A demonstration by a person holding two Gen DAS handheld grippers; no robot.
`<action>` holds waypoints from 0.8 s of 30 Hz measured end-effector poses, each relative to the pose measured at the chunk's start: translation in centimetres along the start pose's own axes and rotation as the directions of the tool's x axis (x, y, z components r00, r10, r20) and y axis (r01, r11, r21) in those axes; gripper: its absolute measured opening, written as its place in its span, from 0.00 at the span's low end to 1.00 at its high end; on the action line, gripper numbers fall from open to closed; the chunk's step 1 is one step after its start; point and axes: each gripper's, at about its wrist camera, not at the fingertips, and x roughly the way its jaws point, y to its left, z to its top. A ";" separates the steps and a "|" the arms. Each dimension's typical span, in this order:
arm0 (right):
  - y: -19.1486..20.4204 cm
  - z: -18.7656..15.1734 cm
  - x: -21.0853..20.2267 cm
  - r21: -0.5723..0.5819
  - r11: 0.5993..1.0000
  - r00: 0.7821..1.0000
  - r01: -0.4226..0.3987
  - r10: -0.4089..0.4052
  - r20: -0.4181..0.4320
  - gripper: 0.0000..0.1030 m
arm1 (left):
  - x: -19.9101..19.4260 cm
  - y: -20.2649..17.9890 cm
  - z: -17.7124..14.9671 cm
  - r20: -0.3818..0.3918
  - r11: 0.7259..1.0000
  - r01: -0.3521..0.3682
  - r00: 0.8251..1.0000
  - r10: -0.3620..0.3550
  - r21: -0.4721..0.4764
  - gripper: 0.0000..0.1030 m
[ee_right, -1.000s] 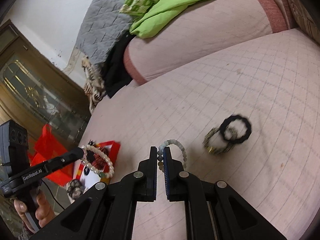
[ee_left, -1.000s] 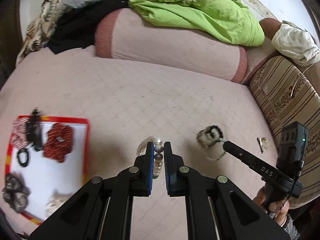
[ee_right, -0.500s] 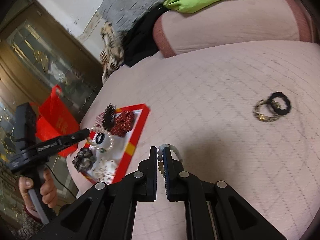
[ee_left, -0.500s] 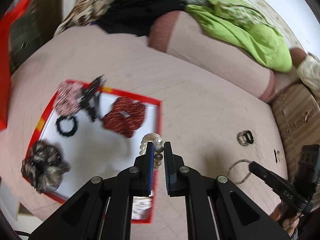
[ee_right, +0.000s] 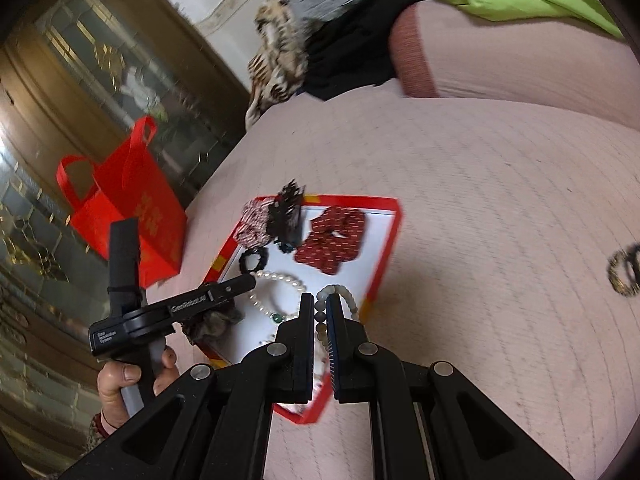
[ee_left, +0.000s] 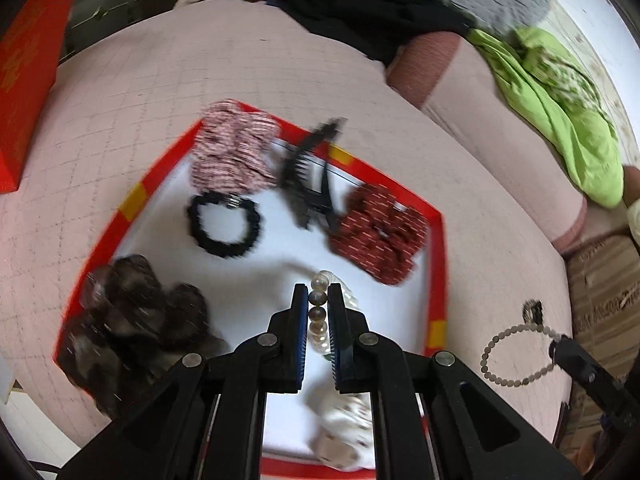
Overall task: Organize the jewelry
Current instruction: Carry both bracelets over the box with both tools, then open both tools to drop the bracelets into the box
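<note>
the left claw [ee_left: 318, 300] is pinched narrow on a pearl bracelet [ee_left: 320, 312], beads caught between the pads with the rest of the loop hanging below and behind them. it hangs directly above the white floor of the red tray [ee_left: 437, 248], near the tray's middle, with the red scrunchie [ee_left: 378, 238] just beyond to one side and the black hair tie [ee_left: 224, 224] beyond to the other. so the drop point is straight under this claw; nothing needs crossing, only lowering and letting go onto the bare white patch between those two.

the right claw [ee_right: 318, 308] is likewise closed narrow, on a grey bead bracelet [ee_right: 340, 294]. it sits over the tray's near rim, its loop half over the tray and half over the bed [ee_right: 500, 200]. seen from the left wrist, that loop [ee_left: 516, 354] dangles outside the tray, well off its corner.

judged from this, the left hand is the one placed to release first; the right must come further in over the tray. two more pieces [ee_right: 626, 272] lie on the bed, well apart from the tray.
</note>
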 end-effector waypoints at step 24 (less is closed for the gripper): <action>4.0 -0.4 13.0 -0.097 0.987 0.973 0.130 -0.145 -0.179 0.07 | -0.2 4.9 2.5 0.096 0.995 -0.037 0.994 0.047 -0.098 0.09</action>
